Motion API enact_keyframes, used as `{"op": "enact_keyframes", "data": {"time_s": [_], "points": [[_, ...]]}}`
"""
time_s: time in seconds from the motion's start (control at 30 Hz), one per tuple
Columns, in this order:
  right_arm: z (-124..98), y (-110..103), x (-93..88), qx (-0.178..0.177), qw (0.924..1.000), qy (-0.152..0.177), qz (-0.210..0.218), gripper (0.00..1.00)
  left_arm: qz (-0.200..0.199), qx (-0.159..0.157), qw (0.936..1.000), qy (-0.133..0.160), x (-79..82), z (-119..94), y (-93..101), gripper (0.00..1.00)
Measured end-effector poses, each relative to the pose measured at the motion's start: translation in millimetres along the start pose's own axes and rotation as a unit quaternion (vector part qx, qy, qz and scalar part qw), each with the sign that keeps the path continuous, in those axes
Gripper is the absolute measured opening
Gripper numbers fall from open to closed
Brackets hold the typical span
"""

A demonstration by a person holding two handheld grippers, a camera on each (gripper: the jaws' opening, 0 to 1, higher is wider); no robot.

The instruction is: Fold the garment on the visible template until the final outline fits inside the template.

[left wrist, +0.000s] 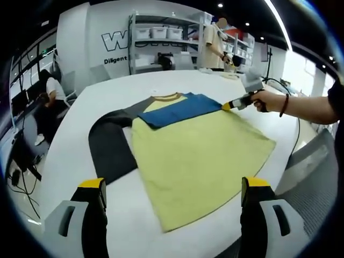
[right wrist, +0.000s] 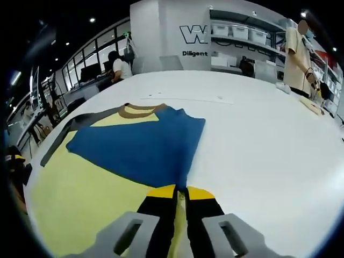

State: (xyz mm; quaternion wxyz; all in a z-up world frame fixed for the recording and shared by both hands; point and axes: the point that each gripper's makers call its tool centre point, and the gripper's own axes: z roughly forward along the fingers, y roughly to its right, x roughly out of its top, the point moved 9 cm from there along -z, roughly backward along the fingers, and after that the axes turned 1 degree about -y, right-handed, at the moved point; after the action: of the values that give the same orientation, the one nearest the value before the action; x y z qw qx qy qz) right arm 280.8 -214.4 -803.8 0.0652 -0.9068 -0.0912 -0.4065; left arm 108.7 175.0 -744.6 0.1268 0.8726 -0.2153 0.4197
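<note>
In the left gripper view, a yellow long-sleeved shirt [left wrist: 199, 166] lay flat across the middle of a white table [left wrist: 102, 97], its brown-trimmed collar [left wrist: 166, 97] toward the top of the frame. A dark grey sleeve [left wrist: 110, 148] curved out to the left of the body. The blue sleeve [left wrist: 180, 109] was folded over the shirt's upper part, lying across the chest just below the collar. The left gripper [left wrist: 172, 196] sat at the bottom of the frame with its yellow-tipped jaws spread wide apart and nothing between them, above the near table edge. At the upper right, the right gripper [left wrist: 236, 104], held by a person's hand [left wrist: 264, 101], pinched the end of the blue sleeve at the shirt's right edge.

In the right gripper view, the right gripper [right wrist: 180, 192] rose from the bottom centre, jaws pressed together on the blue sleeve [right wrist: 140, 148], which spread up and left across the yellow shirt [right wrist: 75, 199]. The collar [right wrist: 141, 110] sat in the upper middle, the grey sleeve [right wrist: 72, 131] trailing along the left. The white table [right wrist: 269, 140] extended to the right. Shelving with bins [right wrist: 242, 37] and a standing person [right wrist: 298, 56] occupied the upper right background.
</note>
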Motion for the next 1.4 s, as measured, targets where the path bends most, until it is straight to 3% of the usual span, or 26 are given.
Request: {"op": "enact_keyframes", "data": {"time_s": [0.57,0.93,1.4], "points": [[-12,33,-5.0,-0.032,0.9994,-0.008,-0.008,0.00,0.001,-0.001,1.0000,-0.005,-1.1,2,-0.1,0.99],[-12,54,-7.0,-0.041,0.9988,-0.002,0.026,0.00,-0.002,-0.001,1.0000,-0.004,-1.5,2,0.2,0.99],[-16,73,-9.2,-0.056,0.9979,0.001,0.031,0.00,-0.002,0.000,0.9999,-0.010,-1.8,3,-1.4,0.99]]}}
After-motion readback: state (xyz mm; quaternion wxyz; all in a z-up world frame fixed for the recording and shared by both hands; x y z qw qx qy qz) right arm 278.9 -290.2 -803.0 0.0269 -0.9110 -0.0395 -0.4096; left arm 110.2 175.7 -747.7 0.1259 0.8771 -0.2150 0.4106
